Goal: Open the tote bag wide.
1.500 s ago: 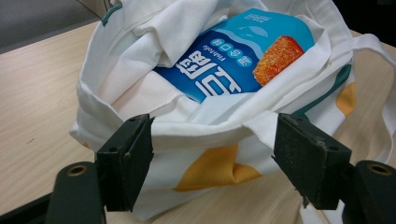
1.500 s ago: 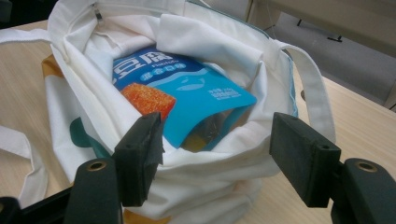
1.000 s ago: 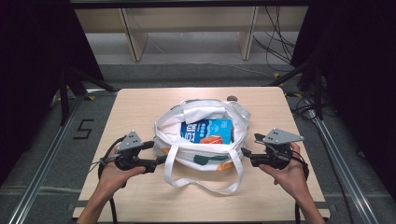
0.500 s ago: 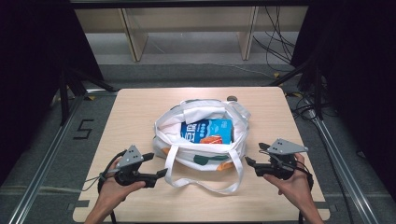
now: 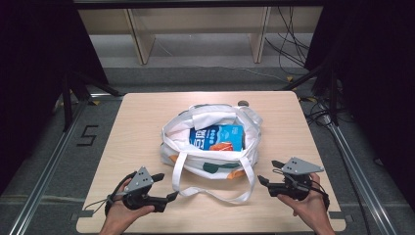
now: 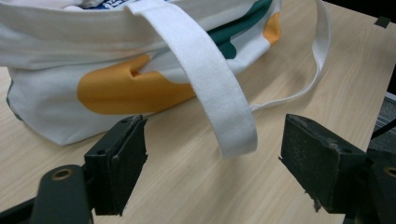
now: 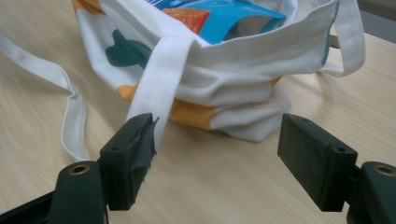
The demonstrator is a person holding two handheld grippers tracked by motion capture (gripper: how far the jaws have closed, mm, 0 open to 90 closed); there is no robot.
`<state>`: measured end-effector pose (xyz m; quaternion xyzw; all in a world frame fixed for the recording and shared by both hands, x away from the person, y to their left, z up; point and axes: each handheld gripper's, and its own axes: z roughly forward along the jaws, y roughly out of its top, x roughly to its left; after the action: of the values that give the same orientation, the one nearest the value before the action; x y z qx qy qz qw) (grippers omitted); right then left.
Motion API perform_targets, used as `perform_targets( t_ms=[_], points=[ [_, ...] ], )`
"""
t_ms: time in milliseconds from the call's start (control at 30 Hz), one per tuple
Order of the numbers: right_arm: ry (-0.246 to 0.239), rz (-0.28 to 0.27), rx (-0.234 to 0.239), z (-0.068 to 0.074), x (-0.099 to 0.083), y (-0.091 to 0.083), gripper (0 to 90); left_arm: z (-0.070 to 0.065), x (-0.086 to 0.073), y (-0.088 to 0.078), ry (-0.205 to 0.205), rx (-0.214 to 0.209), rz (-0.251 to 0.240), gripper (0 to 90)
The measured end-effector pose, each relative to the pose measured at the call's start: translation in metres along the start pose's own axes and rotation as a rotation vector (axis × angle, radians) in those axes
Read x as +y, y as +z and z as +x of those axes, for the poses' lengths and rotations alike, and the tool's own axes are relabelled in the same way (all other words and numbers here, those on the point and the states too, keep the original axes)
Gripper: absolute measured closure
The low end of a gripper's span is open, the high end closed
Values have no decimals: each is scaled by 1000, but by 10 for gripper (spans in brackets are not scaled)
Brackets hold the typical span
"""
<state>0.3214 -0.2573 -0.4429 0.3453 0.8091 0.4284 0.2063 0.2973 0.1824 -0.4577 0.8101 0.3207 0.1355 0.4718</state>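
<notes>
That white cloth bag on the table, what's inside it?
Inside the white bag a blue packet with an orange picture lies on top, beside a fold of white cloth. Anything beneath them is covered, so I cannot tell.

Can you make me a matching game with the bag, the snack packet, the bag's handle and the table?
Things:
1. bag
2. snack packet
3. handle
4. table

Descriptions:
A. blue, tucked inside the bag
B. light wood
C. white strap lying on the table nearest the person
D. white with orange and green patches

Pairs: 1-D, 2-A, 3-C, 4-B
</notes>
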Motion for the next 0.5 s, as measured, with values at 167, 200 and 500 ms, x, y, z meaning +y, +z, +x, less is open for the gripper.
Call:
perform_targets(
  t_ms=[167, 200, 500],
  points=[
    [-27, -1, 7, 5, -11, -1, 263, -2, -15, 3, -9, -1, 5, 207],
    [-27, -1, 7, 5, -11, -1, 263, -2, -15, 3, -9, -1, 5, 203],
    [-4, 47, 36, 19, -30, -3, 211, -10, -31, 5, -9, -8, 19, 193]
  ],
)
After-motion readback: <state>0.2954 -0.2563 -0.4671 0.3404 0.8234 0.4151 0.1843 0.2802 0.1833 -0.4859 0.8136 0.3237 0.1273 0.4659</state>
